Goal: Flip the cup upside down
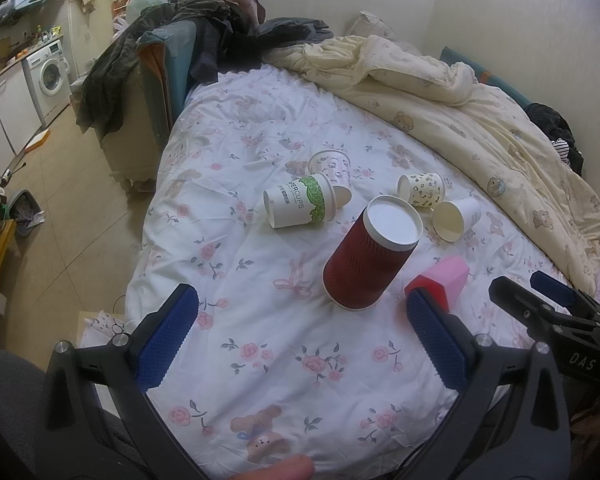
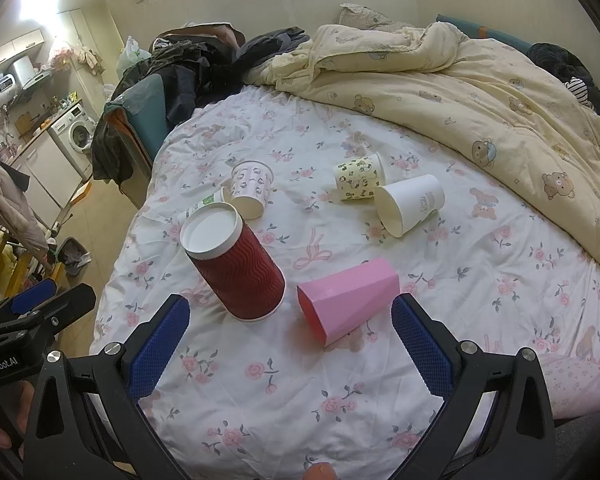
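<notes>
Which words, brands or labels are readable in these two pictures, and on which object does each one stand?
"ERCUPS": on the green and white paper cup lying on its side; the start of the word is cut off, and the smaller line beside it is too blurred to read.
"DAS": on the black body of the right gripper.
"GenRobot.AI": on the black body of the left gripper.
Print on the white cup: too small to read.

Inverted red cup (image 1: 370, 254) before spread left claw (image 1: 302, 330)

Red ribbed cup (image 2: 236, 266) inverted on bedsheet, white base up
</notes>
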The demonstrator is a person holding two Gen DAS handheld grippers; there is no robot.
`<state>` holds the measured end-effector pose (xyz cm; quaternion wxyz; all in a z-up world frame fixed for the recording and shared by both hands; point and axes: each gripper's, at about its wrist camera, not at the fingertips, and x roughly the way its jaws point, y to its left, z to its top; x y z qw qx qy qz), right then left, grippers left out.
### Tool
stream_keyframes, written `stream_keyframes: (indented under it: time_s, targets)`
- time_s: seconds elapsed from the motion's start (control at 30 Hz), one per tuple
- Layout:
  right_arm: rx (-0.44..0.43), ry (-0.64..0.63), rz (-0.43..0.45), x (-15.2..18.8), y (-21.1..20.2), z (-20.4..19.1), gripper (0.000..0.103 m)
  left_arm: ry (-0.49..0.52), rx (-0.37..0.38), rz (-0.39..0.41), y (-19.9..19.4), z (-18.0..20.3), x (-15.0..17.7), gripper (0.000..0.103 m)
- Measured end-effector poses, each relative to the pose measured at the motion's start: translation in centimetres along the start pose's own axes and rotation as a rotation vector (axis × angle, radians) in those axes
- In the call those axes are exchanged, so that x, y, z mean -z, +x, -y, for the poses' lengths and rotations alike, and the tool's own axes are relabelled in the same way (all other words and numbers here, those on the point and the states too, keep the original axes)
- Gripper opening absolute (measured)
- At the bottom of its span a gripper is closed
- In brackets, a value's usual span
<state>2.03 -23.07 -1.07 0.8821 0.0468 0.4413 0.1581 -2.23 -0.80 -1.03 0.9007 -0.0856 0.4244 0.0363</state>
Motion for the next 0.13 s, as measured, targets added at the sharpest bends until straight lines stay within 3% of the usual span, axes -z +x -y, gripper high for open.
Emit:
stream_keyframes:
  time_s: [0.13]
  targets:
    - [-0.002, -0.003, -0.004, 0.03, 0.1, -0.1, 0.103, -0.006, 0.006, -0.003, 0.11, -0.07, -0.03, 0.103]
